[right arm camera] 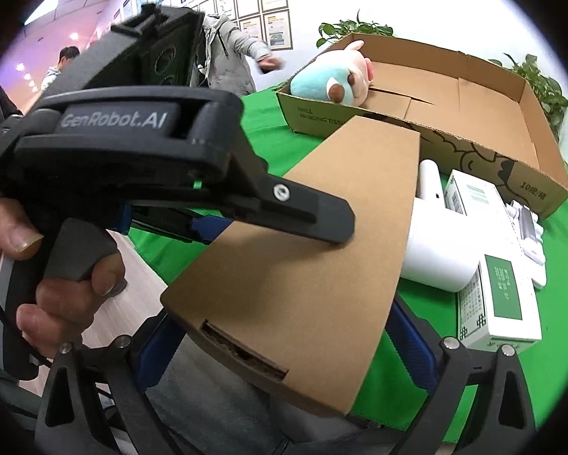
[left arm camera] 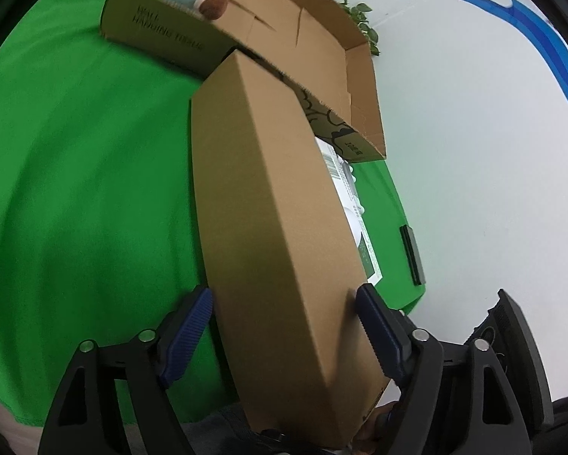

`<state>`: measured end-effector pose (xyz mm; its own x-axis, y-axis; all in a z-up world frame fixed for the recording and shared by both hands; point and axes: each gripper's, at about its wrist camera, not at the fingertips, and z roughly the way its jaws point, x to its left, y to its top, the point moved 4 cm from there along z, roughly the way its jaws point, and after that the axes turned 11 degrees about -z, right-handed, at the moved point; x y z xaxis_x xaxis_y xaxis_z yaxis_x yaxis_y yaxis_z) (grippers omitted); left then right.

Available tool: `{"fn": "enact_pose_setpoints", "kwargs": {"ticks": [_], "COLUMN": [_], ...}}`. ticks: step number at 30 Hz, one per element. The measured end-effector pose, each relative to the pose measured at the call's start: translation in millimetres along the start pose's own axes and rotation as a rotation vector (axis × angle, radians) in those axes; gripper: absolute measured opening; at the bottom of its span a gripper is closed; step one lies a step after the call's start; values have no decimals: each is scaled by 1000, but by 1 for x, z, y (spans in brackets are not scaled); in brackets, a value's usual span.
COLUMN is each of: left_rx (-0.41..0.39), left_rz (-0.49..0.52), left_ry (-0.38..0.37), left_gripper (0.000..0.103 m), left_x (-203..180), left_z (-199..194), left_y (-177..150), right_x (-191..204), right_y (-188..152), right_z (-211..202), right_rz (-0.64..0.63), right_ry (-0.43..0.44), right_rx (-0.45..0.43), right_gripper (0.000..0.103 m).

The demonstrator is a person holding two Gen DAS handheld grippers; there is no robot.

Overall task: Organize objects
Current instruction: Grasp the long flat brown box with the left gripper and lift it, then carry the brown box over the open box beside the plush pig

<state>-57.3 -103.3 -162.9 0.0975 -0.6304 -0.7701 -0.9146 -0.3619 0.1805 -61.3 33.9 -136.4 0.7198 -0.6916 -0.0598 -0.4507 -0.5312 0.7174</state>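
A long flat brown cardboard box (left arm camera: 276, 227) is held off the green table, its far end toward the big open carton (left arm camera: 321, 49). My left gripper (left arm camera: 284, 299) is shut on it, one blue pad against each side. In the right wrist view the left gripper (right arm camera: 284, 227) clamps the box (right arm camera: 321, 246) from the left, with one finger across its top face. My right gripper (right arm camera: 280, 326) is open astride the box's near end, and green cloth shows between the box and the right pad (right arm camera: 416, 341). A teal and pink plush toy (right arm camera: 333, 79) lies in the carton (right arm camera: 511, 144).
On the green cloth (right arm camera: 427, 360) right of the box lie a white cylinder (right arm camera: 435, 258), two white boxes with green labels (right arm camera: 503, 303) and small white items (right arm camera: 530, 235). A dark flat slab (left arm camera: 412, 254) sits near the table edge. Potted plants (right arm camera: 541, 83) and people (right arm camera: 227, 49) are behind.
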Motion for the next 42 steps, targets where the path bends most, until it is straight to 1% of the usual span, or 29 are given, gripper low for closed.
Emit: {"fn": "enact_pose_setpoints", "kwargs": {"ticks": [4, 7, 12, 15, 18, 26, 28, 29, 30, 32, 33, 34, 35, 39, 40, 42], "left_rx": [37, 25, -15, -41, -81, -188, -202, -211, -221, -231, -237, -243, -248, -256, -256, -259], "left_rz": [-58, -49, 15, 63, 132, 325, 347, 359, 372, 384, 391, 398, 402, 415, 419, 428], "left_ry": [-45, -44, -51, -65, -74, -82, -90, -91, -96, -103, -105, -107, -108, -117, -115, -108], "left_gripper": [76, 75, 74, 74, 74, 73, 73, 73, 73, 73, 73, 73, 73, 73, 73, 73], "left_x": [6, 3, -15, -31, -54, -127, -141, -157, -165, -174, -186, -193, -205, -221, -225, -229], "left_z": [6, 2, -8, -22, -35, -68, -71, -62, -64, -69, -62, -62, -52, -54, -54, -57], "left_y": [-1, -2, 0, 5, 14, 56, 66, 74, 81, 90, 106, 113, 133, 151, 160, 166], "right_x": [-2, 0, -4, -10, -12, -41, -51, -56, -61, -74, -79, -85, -90, -109, -113, -124], "right_y": [-2, -5, 4, 16, 29, 81, 98, 106, 112, 126, 132, 139, 145, 166, 172, 181], "right_z": [-5, -8, -13, -18, -32, -60, -65, -68, -68, -69, -70, -70, -71, -67, -66, -59], "right_rz": [55, 56, 46, 33, 16, -3, -14, -18, -22, -23, -23, -24, -27, -40, -43, -45], "right_ry": [52, 51, 31, 0, -38, -133, -157, -169, -176, -188, -191, -193, -196, -208, -209, -209], "right_rx": [-11, -15, -46, -86, -138, -268, -294, -305, -312, -327, -332, -336, -340, -346, -348, -347], "right_gripper": [96, 95, 95, 95, 95, 94, 94, 94, 94, 94, 94, 94, 94, 94, 94, 94]}}
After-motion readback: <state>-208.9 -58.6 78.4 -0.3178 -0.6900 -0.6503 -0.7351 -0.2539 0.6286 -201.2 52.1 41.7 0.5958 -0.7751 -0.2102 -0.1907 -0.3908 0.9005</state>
